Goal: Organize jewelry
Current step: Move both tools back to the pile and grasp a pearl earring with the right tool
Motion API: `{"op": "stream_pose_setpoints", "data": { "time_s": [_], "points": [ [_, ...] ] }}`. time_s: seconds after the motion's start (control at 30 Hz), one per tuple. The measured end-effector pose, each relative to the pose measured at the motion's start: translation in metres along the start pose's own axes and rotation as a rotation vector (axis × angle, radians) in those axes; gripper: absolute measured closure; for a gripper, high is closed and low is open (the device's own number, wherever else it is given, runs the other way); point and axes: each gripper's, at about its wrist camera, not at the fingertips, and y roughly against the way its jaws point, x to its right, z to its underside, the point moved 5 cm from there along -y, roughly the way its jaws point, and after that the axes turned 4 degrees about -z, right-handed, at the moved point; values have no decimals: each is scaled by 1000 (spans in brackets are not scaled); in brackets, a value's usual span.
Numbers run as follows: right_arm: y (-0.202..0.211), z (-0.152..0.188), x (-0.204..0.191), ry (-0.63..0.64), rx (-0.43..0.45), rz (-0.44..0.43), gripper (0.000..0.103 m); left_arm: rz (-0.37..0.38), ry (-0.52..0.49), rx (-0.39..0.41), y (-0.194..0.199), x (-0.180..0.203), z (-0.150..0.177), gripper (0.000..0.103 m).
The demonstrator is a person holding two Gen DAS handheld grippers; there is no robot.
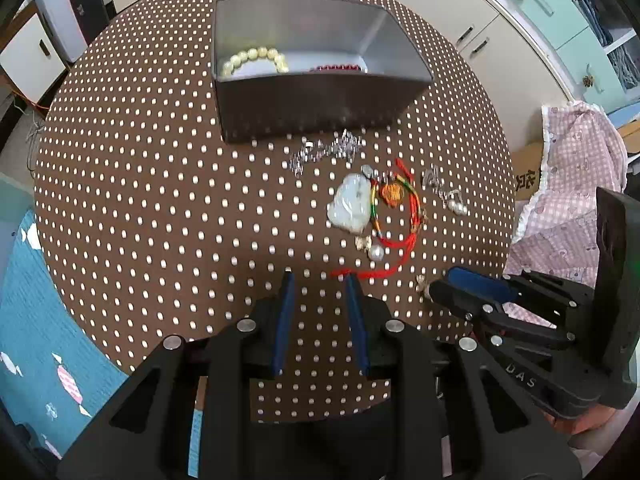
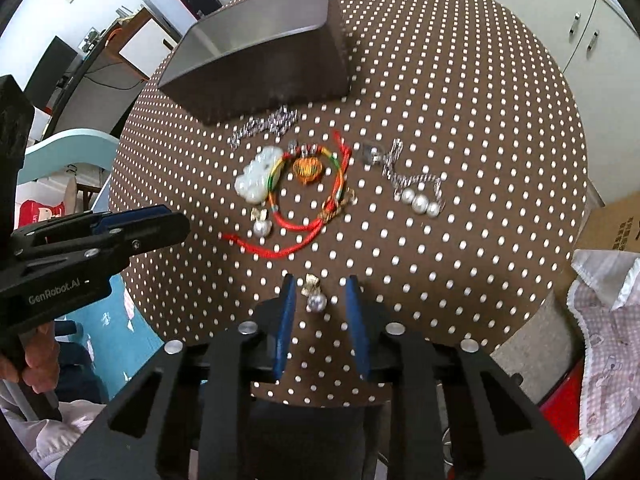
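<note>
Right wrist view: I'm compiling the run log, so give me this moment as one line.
right gripper open, straddling pearl earring | left gripper open, empty | grey box holds two bead bracelets | other jewelry on table

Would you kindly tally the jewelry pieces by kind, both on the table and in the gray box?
Beaded bracelets, in the gray box: 2, cream and red
Pearl earrings: 2
Silver chains: 2
Red cord bracelet: 1
White jade pendant: 1
Total: 8
</note>
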Motion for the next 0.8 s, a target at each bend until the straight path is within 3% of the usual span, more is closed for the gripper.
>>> {"op": "stream_pose_setpoints", "data": {
  "time_s": [0.37,0.57,0.8],
  "points": [
    [-9,2,-13,46,-23,24,84,-3,8,-30,-7,0,18,73],
    [-9,2,-19,90,-19,59,93,0,4,-51,-17,9,19,67],
    [-5,-1,-11,69,-14,49,93,17,-39,-58,-29,31,9,67]
  ]
}}
